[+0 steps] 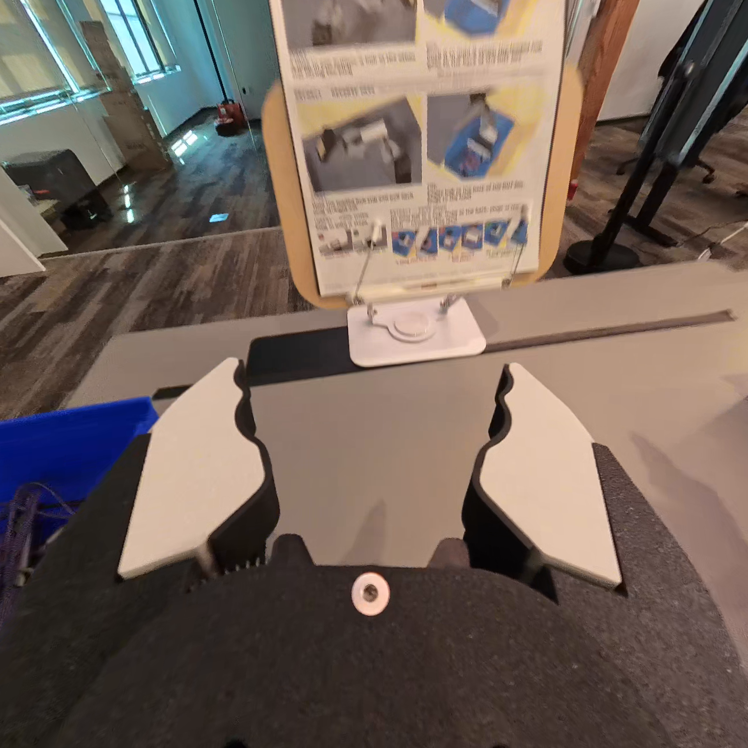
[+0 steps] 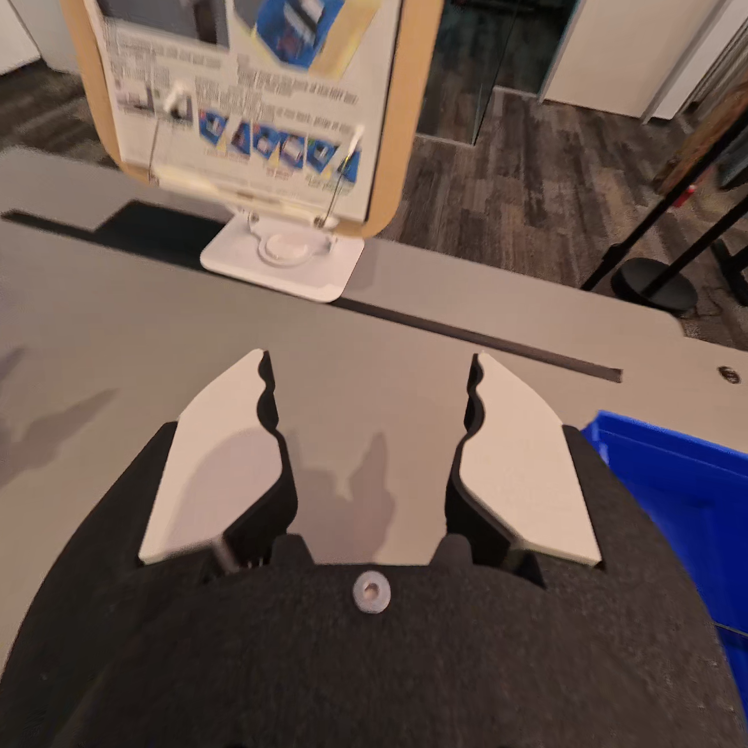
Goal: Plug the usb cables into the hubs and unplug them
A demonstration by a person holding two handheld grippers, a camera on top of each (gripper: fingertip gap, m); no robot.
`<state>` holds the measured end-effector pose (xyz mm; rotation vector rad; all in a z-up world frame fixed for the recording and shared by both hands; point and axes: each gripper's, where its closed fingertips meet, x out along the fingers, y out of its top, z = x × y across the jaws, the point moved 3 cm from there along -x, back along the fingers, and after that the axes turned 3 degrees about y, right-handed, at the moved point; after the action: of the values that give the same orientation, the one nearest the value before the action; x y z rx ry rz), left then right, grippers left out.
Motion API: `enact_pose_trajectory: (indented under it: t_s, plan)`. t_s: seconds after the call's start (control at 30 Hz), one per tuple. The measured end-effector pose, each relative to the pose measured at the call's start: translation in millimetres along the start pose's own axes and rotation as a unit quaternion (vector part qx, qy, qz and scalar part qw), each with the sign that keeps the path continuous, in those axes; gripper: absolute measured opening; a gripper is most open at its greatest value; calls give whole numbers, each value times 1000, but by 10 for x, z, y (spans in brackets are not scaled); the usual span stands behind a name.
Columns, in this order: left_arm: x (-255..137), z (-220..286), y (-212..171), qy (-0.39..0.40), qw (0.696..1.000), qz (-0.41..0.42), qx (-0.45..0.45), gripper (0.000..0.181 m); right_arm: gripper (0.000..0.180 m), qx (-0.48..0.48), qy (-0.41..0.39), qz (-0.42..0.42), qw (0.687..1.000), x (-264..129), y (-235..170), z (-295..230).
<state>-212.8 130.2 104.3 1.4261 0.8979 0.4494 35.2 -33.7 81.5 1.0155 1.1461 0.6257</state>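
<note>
My left gripper [image 1: 372,366] is open and empty above the grey table [image 1: 364,465]. A blue bin [image 1: 69,445] sits at its left, with purple braided cables [image 1: 20,522] bunched inside at the frame edge. My right gripper [image 2: 370,356] is open and empty above the same table [image 2: 121,364]. A blue bin [image 2: 688,506] stands at its right. No hub shows in either view.
A wooden stand with an instruction sheet [image 1: 417,162] on a white base [image 1: 417,336] stands at the table's far edge; it also shows in the right wrist view [image 2: 251,101]. A black mat [image 1: 299,352] and a dark strip [image 2: 485,336] lie near it. Black floor stands [image 2: 651,291] are beyond.
</note>
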Motion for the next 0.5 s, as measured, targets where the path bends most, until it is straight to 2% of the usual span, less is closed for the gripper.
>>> enact_pose_trajectory:
  t_s: [0.1, 0.27, 0.5]
  plan:
    - [261, 110, -553, 12, 999, -44, 8, 116, 90, -19, 1, -27, 999, 321, -394, -217]
    - [561, 53, -1329, 39, 992, -112, -31, 117, 90, -17, 14, -79, 997, 742, -1044, -445]
    - [705, 128, -2015, 31, 977, -212, -22, 126, 91, 34, 31, -168, 985, 1043, -1708, -554]
